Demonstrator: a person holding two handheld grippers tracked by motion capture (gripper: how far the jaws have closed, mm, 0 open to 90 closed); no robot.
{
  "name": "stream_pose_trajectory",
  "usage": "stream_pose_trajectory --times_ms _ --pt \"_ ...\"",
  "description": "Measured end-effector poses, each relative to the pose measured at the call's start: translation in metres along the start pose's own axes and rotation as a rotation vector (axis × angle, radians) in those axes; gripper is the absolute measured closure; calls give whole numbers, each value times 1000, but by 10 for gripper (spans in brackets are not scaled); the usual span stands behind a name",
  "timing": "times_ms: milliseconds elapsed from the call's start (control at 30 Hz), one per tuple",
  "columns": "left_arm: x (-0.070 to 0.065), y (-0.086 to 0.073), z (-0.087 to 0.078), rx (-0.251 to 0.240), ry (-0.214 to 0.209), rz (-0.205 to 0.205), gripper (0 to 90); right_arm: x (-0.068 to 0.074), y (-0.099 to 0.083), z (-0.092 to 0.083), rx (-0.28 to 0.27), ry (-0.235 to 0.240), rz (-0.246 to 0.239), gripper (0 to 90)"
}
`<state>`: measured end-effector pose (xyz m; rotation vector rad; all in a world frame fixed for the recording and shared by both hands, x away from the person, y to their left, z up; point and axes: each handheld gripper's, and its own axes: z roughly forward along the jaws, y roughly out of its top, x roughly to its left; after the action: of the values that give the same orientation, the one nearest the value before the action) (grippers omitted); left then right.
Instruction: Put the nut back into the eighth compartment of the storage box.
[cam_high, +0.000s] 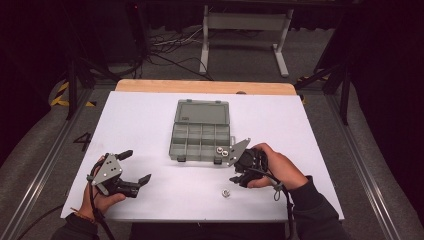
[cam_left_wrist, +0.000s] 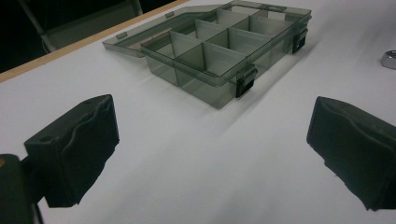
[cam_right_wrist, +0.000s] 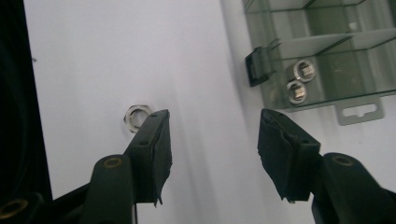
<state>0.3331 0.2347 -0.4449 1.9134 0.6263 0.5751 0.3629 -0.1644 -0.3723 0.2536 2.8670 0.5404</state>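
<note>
A smoky clear organizer box (cam_high: 186, 146) lies open mid-table, its lid (cam_high: 202, 111) folded flat behind it. Two metal nuts (cam_high: 221, 151) sit in its front right compartment, seen close in the right gripper view as nuts (cam_right_wrist: 300, 80). A loose nut (cam_high: 226, 192) lies on the white table near the front edge. My right gripper (cam_high: 233, 171) is open beside the box's front right corner, and the loose nut (cam_right_wrist: 135, 116) sits just outside its left jaw, nothing between the jaws (cam_right_wrist: 213, 116). My left gripper (cam_high: 136, 166) is open and empty, pointing at the box (cam_left_wrist: 205, 81).
The white table top (cam_high: 150, 120) has a wooden strip (cam_high: 205, 86) along its far edge. The box's black latches (cam_left_wrist: 246, 80) face the near side. Behind the table stand a white frame (cam_high: 245, 22) and floor cables.
</note>
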Motion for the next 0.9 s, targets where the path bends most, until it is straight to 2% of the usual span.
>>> stream_pose_trajectory --times_ms 267,433,600,900 --pt "0 0 0 0 1 1 30 10 -3 16 57 45 -9 450" --pt "0 0 0 0 -1 3 30 15 -2 23 69 72 -31 469" --pt "0 0 -1 0 -1 3 30 20 2 33 106 107 -55 473" --pt "0 0 -1 0 -4 7 30 25 5 46 132 128 -68 474"
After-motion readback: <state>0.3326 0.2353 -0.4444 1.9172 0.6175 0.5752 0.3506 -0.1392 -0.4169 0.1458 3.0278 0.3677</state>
